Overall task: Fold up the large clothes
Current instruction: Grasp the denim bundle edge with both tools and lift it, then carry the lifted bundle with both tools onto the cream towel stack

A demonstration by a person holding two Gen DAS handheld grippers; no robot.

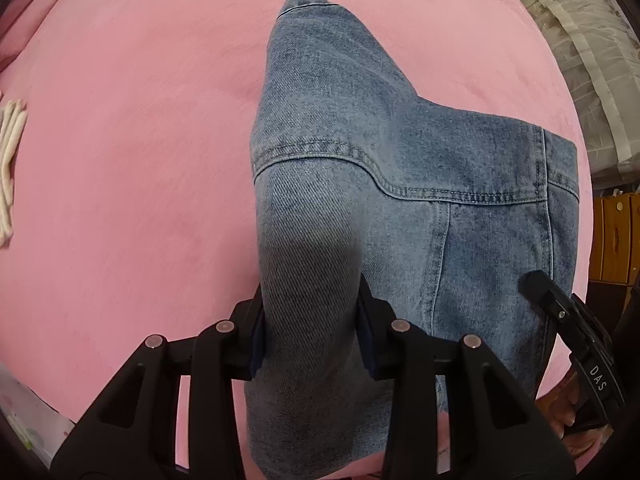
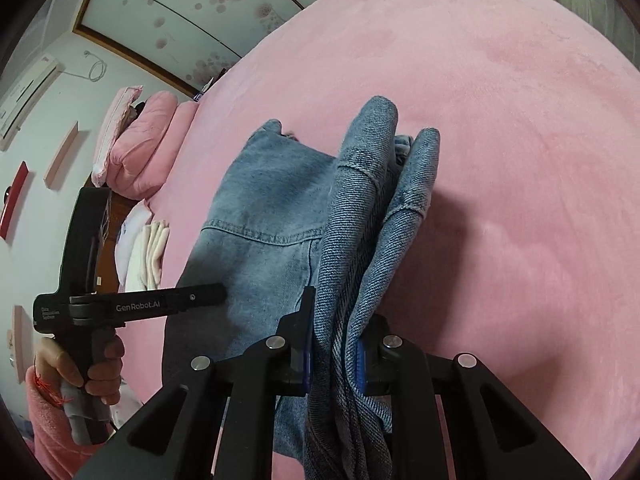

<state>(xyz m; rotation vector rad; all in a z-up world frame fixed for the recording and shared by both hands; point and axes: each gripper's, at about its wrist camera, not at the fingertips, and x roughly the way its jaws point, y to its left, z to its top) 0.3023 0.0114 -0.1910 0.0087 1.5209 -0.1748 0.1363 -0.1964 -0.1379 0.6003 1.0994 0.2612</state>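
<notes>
The denim jacket [image 1: 400,184] hangs between the two tools above a pink bed [image 1: 132,140]. The left hand-held gripper [image 1: 310,340] points straight down and pinches a thick fold of the denim between its blue pads; the cloth fills the gap from side to side and drops away below toward the blanket. In the right wrist view, the right hand-held gripper [image 2: 334,354] is pressed nearly together on several bunched layers of the same jacket, and the folds rise past its fingertips in two rounded ridges. A flat panel with a stitched seam spans from one grip to the other.

The jacket's far corner touches or nearly touches the blanket; I cannot tell which. Bare pink blanket lies open on every side of it, widest ahead and to the right in the right wrist view. Pink pillows [image 2: 140,148] and a stack of pale folded cloths [image 2: 154,252] sit at the bed's far-left edge there, well apart from the denim. A light curtain [image 1: 580,40] borders the bed in the left wrist view, with a wooden cabinet [image 1: 614,236] beneath it.
</notes>
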